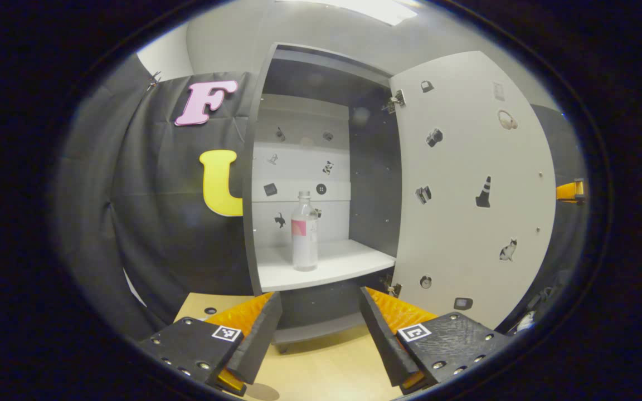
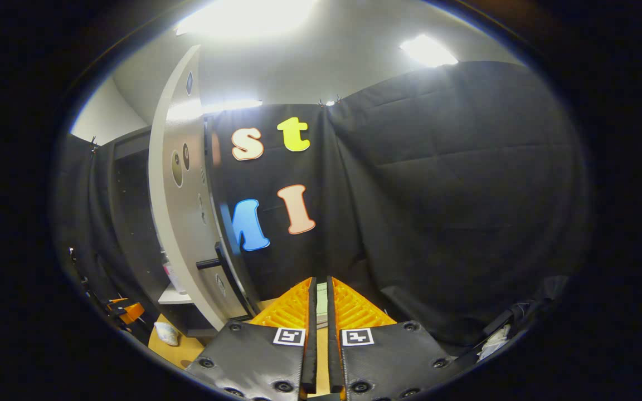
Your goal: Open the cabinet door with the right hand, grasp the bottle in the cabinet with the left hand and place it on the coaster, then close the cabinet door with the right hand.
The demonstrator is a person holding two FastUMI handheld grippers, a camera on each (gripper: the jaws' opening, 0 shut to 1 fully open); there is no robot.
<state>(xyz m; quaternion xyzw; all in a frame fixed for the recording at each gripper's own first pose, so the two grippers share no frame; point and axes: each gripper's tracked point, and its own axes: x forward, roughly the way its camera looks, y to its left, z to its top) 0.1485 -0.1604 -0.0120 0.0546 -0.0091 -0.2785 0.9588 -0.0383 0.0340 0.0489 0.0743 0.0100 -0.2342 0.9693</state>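
Observation:
The grey cabinet (image 1: 254, 167) stands open, its pale door (image 1: 466, 184) swung out to the right. Inside, a clear plastic bottle (image 1: 305, 231) with a pink label stands upright on the white shelf (image 1: 349, 262). My left gripper (image 1: 319, 294) is open, below and in front of the shelf, well short of the bottle. In the right gripper view the door (image 2: 179, 195) is edge-on at the left with its black handle (image 2: 209, 263). My right gripper (image 2: 320, 281) is shut on nothing, to the right of the handle and apart from it.
The wooden tabletop (image 1: 326, 367) runs under the cabinet. A dark round shape (image 1: 259, 391) peeks out at the bottom edge. A small white object (image 2: 166, 333) lies on the table by the cabinet base. Black cloth walls close in on both sides.

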